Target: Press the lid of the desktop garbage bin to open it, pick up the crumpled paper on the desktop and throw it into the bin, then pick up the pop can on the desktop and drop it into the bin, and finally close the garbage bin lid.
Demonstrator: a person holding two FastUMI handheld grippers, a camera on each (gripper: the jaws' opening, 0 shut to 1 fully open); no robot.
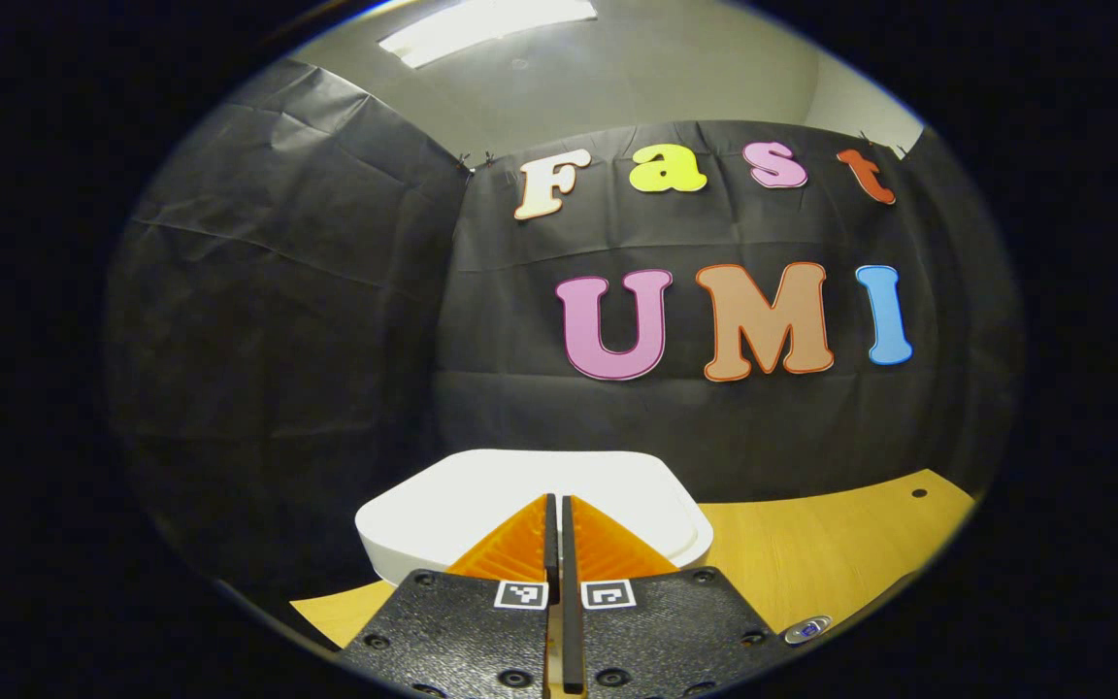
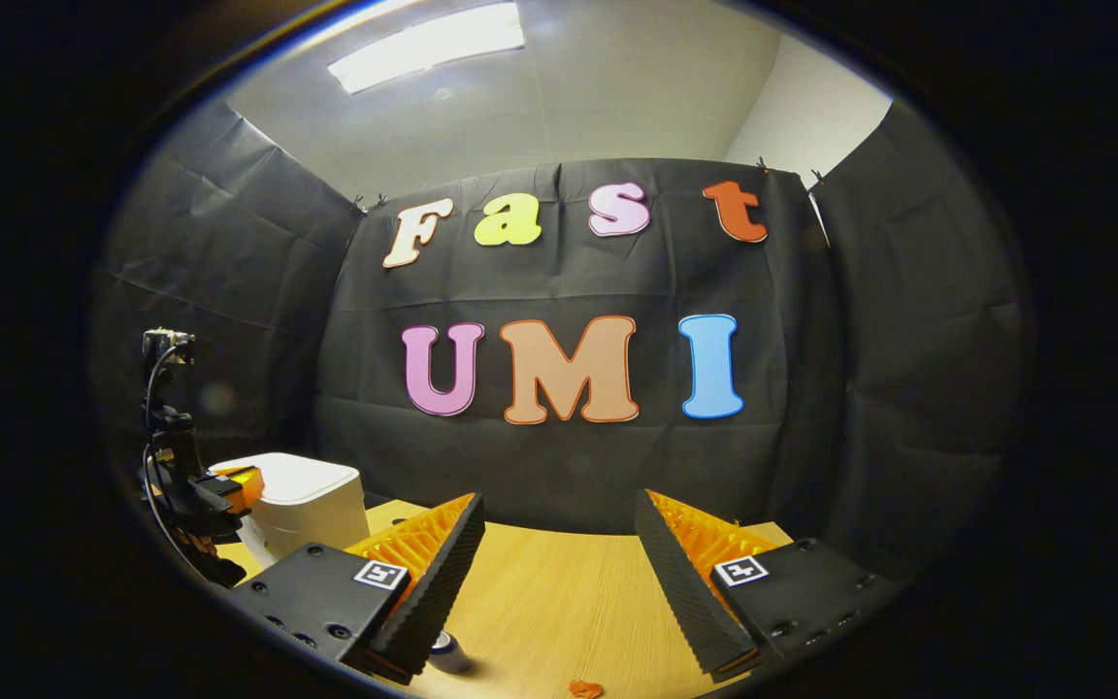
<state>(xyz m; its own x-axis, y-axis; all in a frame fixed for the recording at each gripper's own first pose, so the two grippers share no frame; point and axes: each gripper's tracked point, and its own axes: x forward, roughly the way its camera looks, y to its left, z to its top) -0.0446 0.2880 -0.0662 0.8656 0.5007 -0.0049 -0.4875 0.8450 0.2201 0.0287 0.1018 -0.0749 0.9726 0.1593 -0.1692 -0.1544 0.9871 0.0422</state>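
Bin is sitting white and lidded at the 6 o'clock edge of my left gripper view, its lid looking flat and down, so I am judging that I am in the first step: pressing the lid to open it. My left gripper is pointing its tips over the lid, fingers drawn together with only a thin slit between them and nothing held; I cannot tell whether the tips are touching the lid. In the right gripper view the bin is showing at 8 o'clock, with the left gripper at its near side. My right gripper is hanging wide apart and empty over the table. Below it, the can is lying at 7 o'clock and something orange at 6 o'clock; I cannot say it is the paper. Next I am needing a firm downward push, then room for the lid to spring.
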